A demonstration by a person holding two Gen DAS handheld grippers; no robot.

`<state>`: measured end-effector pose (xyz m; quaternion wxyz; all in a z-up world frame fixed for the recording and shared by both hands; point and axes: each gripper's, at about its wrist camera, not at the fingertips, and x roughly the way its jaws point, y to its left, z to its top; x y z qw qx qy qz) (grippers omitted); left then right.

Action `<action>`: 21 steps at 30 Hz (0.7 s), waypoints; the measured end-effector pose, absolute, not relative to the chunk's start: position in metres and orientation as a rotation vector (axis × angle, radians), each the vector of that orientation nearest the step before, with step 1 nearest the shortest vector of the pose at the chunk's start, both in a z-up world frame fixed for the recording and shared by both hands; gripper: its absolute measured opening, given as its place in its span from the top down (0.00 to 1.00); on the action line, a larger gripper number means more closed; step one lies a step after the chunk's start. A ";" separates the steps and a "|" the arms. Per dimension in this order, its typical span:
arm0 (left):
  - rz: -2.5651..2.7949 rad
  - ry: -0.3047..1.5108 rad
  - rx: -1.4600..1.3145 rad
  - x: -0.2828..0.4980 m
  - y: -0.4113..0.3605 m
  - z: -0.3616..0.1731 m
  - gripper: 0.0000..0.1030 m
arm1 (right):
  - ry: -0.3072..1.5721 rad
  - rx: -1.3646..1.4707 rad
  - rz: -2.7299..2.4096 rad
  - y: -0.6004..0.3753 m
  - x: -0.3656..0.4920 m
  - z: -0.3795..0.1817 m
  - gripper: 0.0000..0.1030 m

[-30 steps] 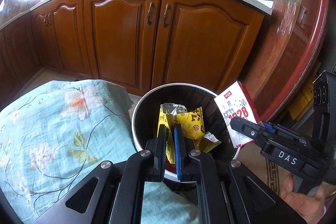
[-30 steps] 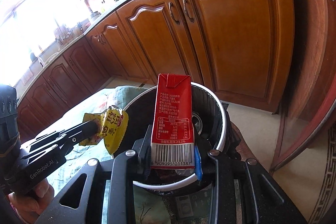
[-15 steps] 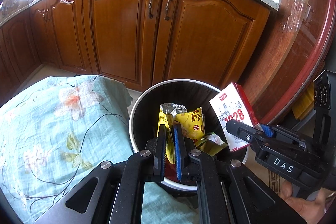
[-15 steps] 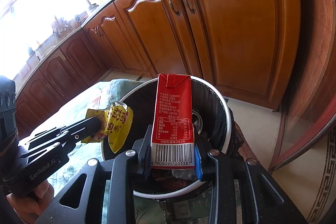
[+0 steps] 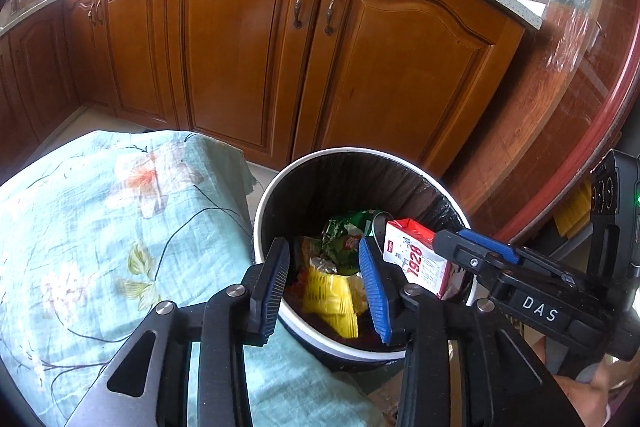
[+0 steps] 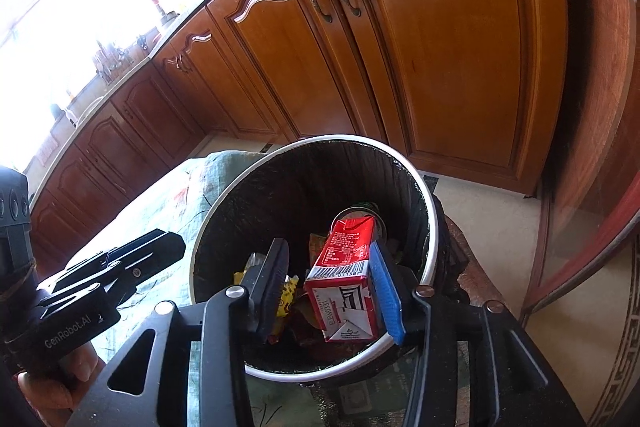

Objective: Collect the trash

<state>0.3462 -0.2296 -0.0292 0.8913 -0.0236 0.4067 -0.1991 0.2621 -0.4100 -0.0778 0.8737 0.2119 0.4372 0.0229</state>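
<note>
Left gripper (image 5: 324,279): your fingers are spread, gripping nothing.
Right gripper (image 6: 332,287): spread wide; the red carton (image 6: 346,283) sits loose between them.
Yellow wrapper (image 5: 330,295): inside the bin (image 5: 276,187).
Bin: beside the floral cloth (image 5: 100,227).

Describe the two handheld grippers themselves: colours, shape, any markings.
Both are black plastic with angular, cut-out linkage arms and silver pivot screws. Each carries two ribbed finger pads, one black and one blue. The left gripper reads "GenRobot.AI" in white on its side; the right gripper reads "DAS", and a green light glows on its body. No cables show.
</note>
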 end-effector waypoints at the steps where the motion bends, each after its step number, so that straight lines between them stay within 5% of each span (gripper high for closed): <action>1: -0.411 0.844 -0.054 0.345 -0.228 -0.028 0.62 | 0.910 0.448 0.050 -0.410 0.260 -0.077 0.53; 4: -0.406 0.837 -0.063 0.339 -0.222 -0.027 0.57 | 0.885 0.468 0.057 -0.410 0.254 -0.072 0.38; 21: -0.337 0.801 -0.161 0.259 -0.156 -0.028 0.34 | 0.771 0.519 0.026 -0.374 0.183 -0.052 0.09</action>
